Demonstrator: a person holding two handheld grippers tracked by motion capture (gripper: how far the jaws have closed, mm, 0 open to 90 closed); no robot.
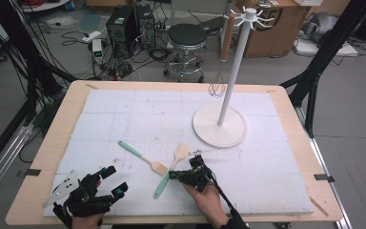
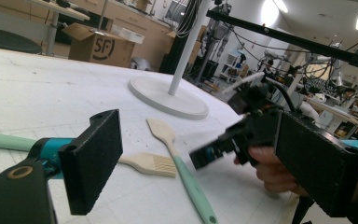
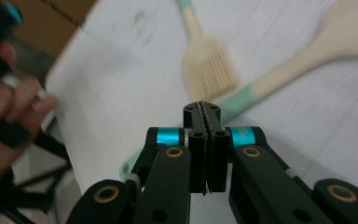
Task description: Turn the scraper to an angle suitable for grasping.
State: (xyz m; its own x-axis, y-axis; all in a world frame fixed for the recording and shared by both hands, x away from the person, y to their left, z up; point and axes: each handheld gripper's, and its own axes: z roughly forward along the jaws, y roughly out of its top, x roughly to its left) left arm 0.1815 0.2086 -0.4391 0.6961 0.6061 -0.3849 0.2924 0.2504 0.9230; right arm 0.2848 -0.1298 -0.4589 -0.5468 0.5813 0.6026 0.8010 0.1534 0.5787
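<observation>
Spatula and brush crossed near the right gripper

Spatula (image 1: 170,168) with a mint-green handle and pale wooden blade lies on the white surface (image 1: 124,114), its long axis running from the handle end near the front edge up and to the right, blade pointing toward the far side. Beside it on the left lies a pastry brush (image 1: 143,158), handle pointing far-left and bristles near-right, the bristles just beside the spatula's shaft. The right gripper (image 1: 177,175), jaws pressed together with nothing between them, sits just right of the spatula's shaft. The left gripper (image 1: 110,181) rests at the near-left corner, jaws spread wide and empty.

From the high view, a white utensil stand (image 1: 221,121) rises right of centre at the far side, with a whisk (image 1: 218,86) hanging from one hook. The right gripper view shows the brush (image 3: 208,65) bristles in detail and the spatula (image 3: 279,74) shaft passing behind the closed jaws. The left gripper view shows the right gripper (image 2: 214,151) from the side, low over the surface, with the spatula (image 2: 182,168) between the two tools.
</observation>
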